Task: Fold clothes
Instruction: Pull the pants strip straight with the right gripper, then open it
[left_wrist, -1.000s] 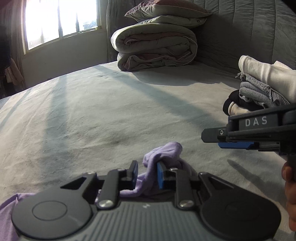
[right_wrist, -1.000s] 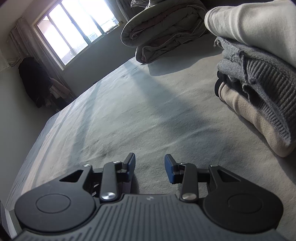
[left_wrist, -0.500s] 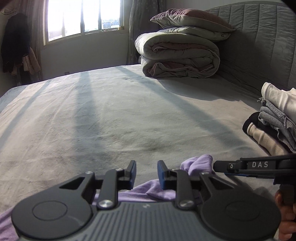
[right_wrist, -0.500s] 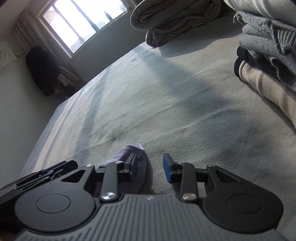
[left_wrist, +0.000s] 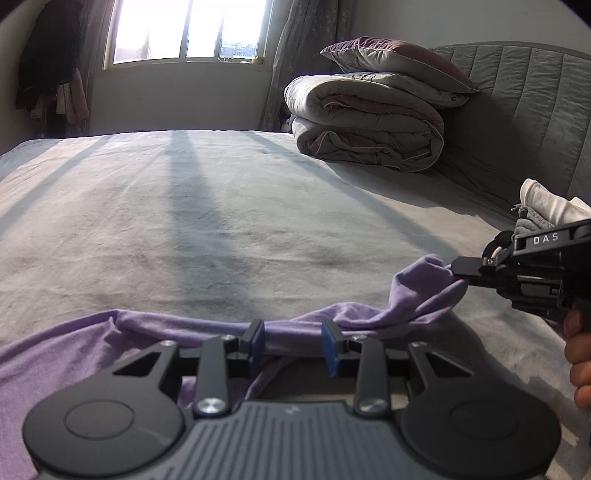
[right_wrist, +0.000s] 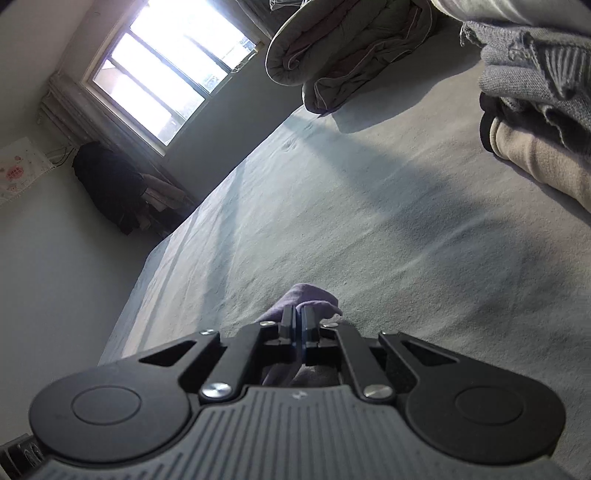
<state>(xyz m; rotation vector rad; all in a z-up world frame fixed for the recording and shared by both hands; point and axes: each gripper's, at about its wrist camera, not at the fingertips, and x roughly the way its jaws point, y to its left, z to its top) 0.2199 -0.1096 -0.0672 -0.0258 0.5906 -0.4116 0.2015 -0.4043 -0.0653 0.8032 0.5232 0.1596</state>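
Purple cloth (left_wrist: 74, 354) lies bunched and crumpled on the bed (left_wrist: 221, 221), not flat and not folded; one end of it is pulled up in a little peak near the stack of folded clothes (right_wrist: 535, 110); that stack, with white, grey, dark and tan pieces, already looks neat, so some of the job seems done and this purple piece is left to fold; I think it needs to be spread out flat before any fold can be made. Right gripper (left_wrist: 460, 273) has its two fingers squeezed together on the raised end of the cloth; left gripper (left_wrist: 293, 345) has its blue fingers apart, with a rope-like edge of the cloth running between them, and I cannot tell if they touch it. Bed is wide and covered in a soft grey sheet with small wrinkles; long shadows stripe it; a rolled quilt (left_wrist: 362, 125) with a pillow (left_wrist: 399, 62) on top sits by the padded headboard (left_wrist: 524, 110); a bright window (left_wrist: 188, 29) is on the far wall, and dark clothes (right_wrist: 107, 184) hang beside it.
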